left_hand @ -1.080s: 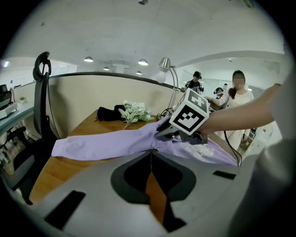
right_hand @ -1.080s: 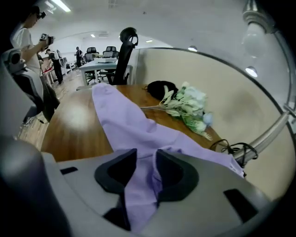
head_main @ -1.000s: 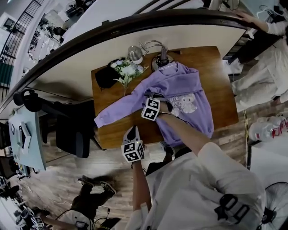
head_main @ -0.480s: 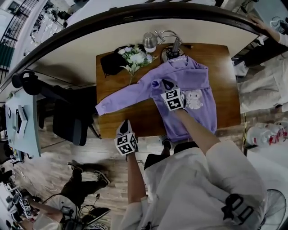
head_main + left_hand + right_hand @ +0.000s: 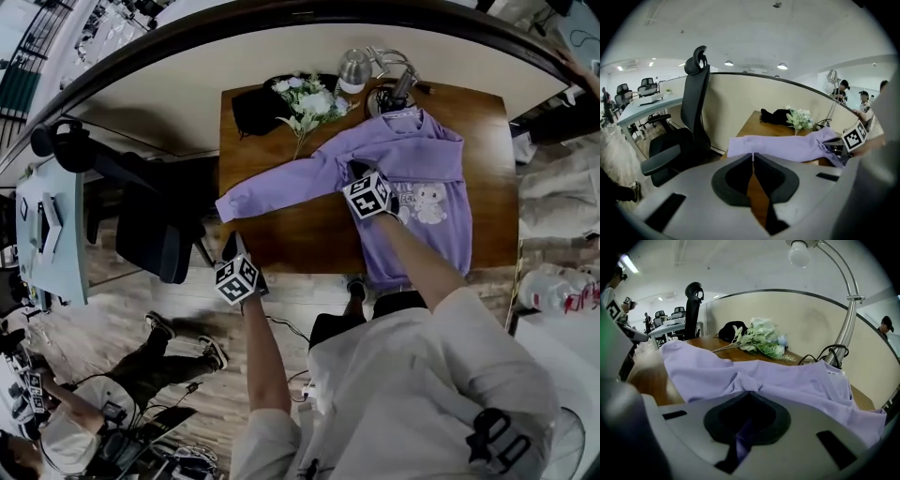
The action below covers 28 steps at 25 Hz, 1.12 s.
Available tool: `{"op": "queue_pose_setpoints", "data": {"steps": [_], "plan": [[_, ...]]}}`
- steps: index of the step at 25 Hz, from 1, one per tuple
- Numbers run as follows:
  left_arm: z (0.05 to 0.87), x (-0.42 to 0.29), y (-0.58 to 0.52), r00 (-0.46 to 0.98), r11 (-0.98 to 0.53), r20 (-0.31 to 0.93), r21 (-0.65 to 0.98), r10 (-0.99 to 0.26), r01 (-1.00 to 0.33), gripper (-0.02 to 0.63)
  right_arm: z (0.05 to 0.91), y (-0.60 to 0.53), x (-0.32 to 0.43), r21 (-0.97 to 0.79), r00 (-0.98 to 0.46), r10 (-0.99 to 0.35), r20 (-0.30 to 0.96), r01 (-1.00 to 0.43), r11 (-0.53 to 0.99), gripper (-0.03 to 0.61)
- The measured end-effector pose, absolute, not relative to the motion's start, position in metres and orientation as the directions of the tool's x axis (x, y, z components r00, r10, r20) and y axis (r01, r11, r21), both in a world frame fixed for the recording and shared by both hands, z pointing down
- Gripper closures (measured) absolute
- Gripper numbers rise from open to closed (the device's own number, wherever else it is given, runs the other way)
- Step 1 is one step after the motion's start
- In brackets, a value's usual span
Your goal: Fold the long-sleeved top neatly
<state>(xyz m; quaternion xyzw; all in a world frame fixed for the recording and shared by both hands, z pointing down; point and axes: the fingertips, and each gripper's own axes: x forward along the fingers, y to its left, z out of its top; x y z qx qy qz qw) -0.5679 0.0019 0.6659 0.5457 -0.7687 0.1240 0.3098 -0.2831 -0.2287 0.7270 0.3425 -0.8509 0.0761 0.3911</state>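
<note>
The purple long-sleeved top (image 5: pixel 427 178) lies flat on the wooden table (image 5: pixel 281 246), with its left sleeve (image 5: pixel 277 189) stretched out toward the table's left edge. My right gripper (image 5: pixel 357 171) sits where that sleeve meets the body, shut on a pinched fold of the top's fabric (image 5: pixel 754 380). The purple cloth shows between the closed right gripper (image 5: pixel 749 393) jaws. My left gripper (image 5: pixel 229 247) hovers off the table's front-left corner, just below the sleeve cuff, apart from it. The left gripper (image 5: pixel 753 155) is shut with nothing in it, and the sleeve (image 5: pixel 787 146) lies ahead.
At the table's back stand a bunch of white flowers (image 5: pixel 309 98), a black bundle (image 5: pixel 255 110) and a desk lamp (image 5: pixel 354 67). A black office chair (image 5: pixel 155 239) stands left of the table. A person's legs (image 5: pixel 178 361) show on the floor at lower left.
My left gripper has swung left along the table's front edge to its corner. My right gripper has shifted onto the sleeve's base and gathered fabric.
</note>
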Motion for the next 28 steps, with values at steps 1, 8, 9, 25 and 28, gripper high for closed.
{"op": "queue_pose_setpoints", "data": {"steps": [1,8,9,25,28], "plan": [[0.667,-0.576,0.0,-0.222,0.385,0.61,0.149,-0.761,-0.911,0.587,0.728,-0.229,-0.284,0.133,-0.457,-0.519,0.722,-0.645,0.753,0.581],[0.684,-0.616,-0.011,-0.233,0.423,0.634,0.164,-0.737,-0.891,0.562,0.684,-0.227,-0.282,0.028,-0.524,-0.489,0.697,-0.661,0.75,0.537],[0.688,-0.621,-0.013,-0.224,0.426,0.639,0.181,-0.736,-0.886,0.519,0.674,-0.222,-0.283,0.035,-0.541,-0.494,0.681,-0.649,0.76,0.537],[0.73,-0.639,-0.052,-0.156,0.34,0.75,0.097,-0.643,-0.935,0.501,0.653,-0.152,-0.261,0.043,-0.574,-0.463,0.675,-0.595,0.802,0.526],[0.728,-0.63,-0.056,-0.124,0.288,0.761,0.085,-0.637,-0.954,0.556,0.655,-0.141,-0.25,0.035,-0.567,-0.457,0.685,-0.601,0.799,0.526]]}}
